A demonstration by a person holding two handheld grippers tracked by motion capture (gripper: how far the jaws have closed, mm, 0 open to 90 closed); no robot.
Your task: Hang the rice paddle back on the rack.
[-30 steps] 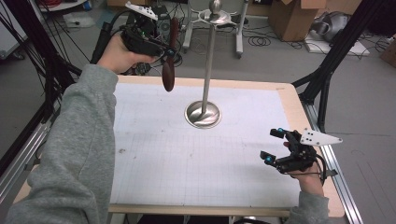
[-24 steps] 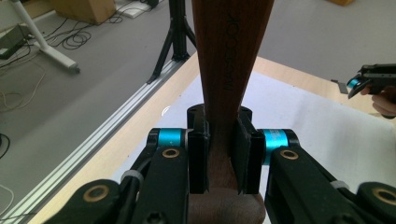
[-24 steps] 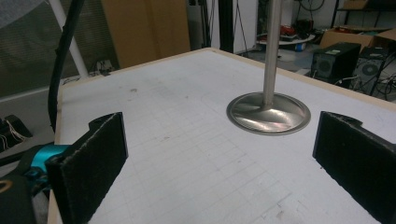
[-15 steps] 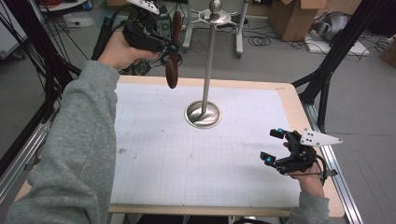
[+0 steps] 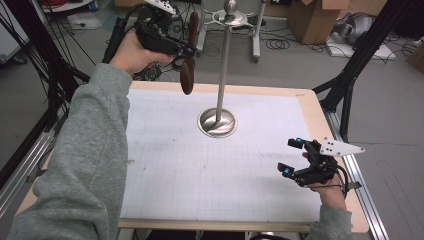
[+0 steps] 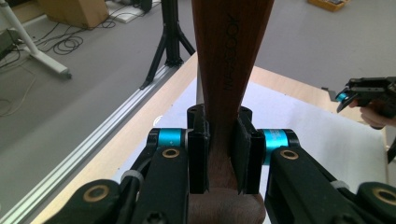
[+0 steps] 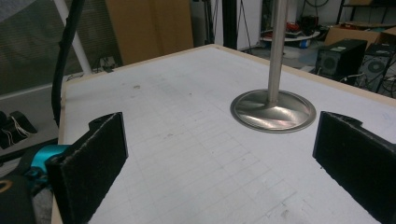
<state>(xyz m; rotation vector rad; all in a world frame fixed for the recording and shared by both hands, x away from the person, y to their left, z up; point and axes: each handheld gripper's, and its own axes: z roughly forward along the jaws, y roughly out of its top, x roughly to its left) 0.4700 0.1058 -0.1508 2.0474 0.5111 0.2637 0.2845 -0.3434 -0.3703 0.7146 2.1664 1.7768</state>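
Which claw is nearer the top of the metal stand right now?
Left. The left claw holds the wooden spoon up beside the metal stand; the right claw is down at the table's near right corner.

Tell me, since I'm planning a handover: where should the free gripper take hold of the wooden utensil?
Probably the narrow neck just below the left gripper, coming in level from the stand's side. The wooden utensil hangs upright there with its wide end low, clear of the stand. The right gripper is open.

One wooden spoon [image 5: 187,75] is counted, at 11 o'clock. One metal stand [image 5: 217,121] and two grippers are counted.
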